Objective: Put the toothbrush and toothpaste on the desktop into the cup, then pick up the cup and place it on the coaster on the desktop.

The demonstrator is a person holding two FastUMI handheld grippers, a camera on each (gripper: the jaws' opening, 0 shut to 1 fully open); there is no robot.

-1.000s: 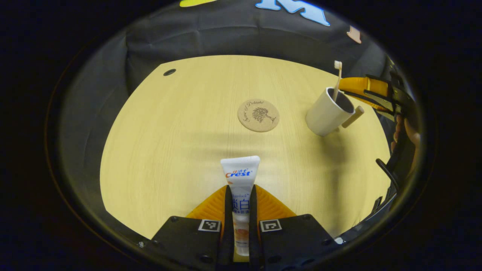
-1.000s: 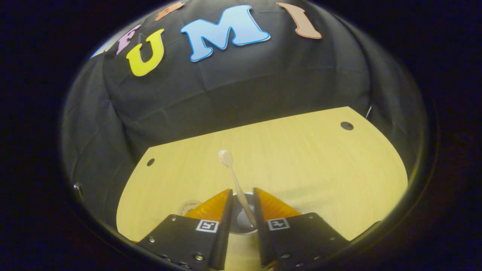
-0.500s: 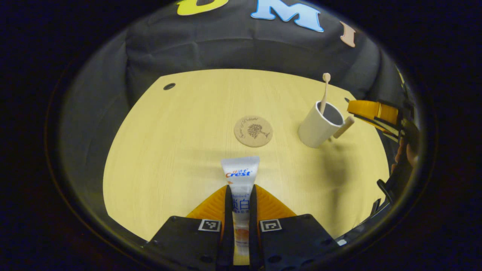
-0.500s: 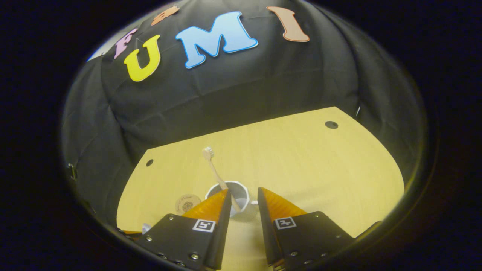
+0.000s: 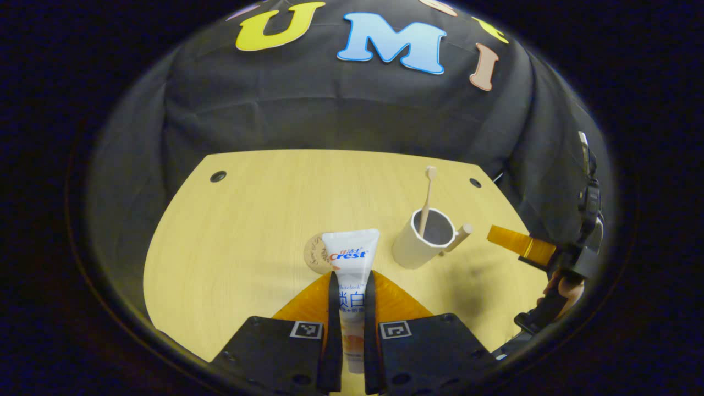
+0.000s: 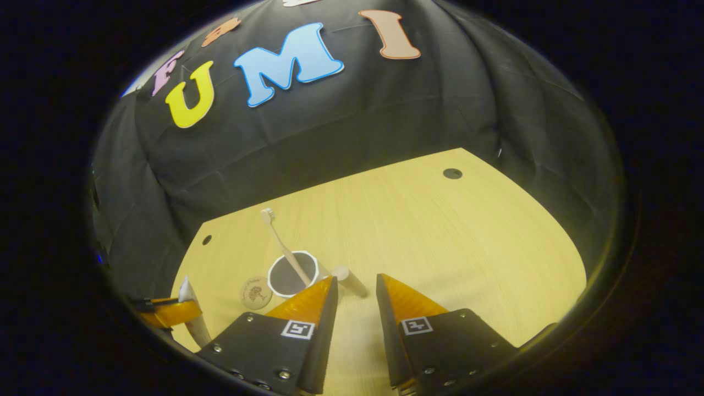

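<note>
Pinching a glossy white plastic toothpaste tube (image 5: 350, 264), the left gripper (image 5: 348, 297) is holding it lengthwise, flat crimped end pointing forward over the pale wooden bench (image 5: 247, 231). Leaning in the white faceted cup (image 5: 421, 239) is a slim beige toothbrush (image 5: 427, 198), bristles up, beside the round cork coaster (image 6: 256, 292). The right gripper (image 6: 356, 294) is hanging empty, its fingers narrowly parted.

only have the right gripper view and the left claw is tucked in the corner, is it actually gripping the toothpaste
Observer: Yes. In the left gripper view the left claw is shut on the toothpaste, both fingers pressing the tube's sides.
Operator: which end leads
Observer: The flat crimped end points forward, well past the fingertips.
Operator: is my claw clear of the cup
Observer: Seen from that side, the right claw sits beside the cup, apart from its handle, which points toward it.
</note>
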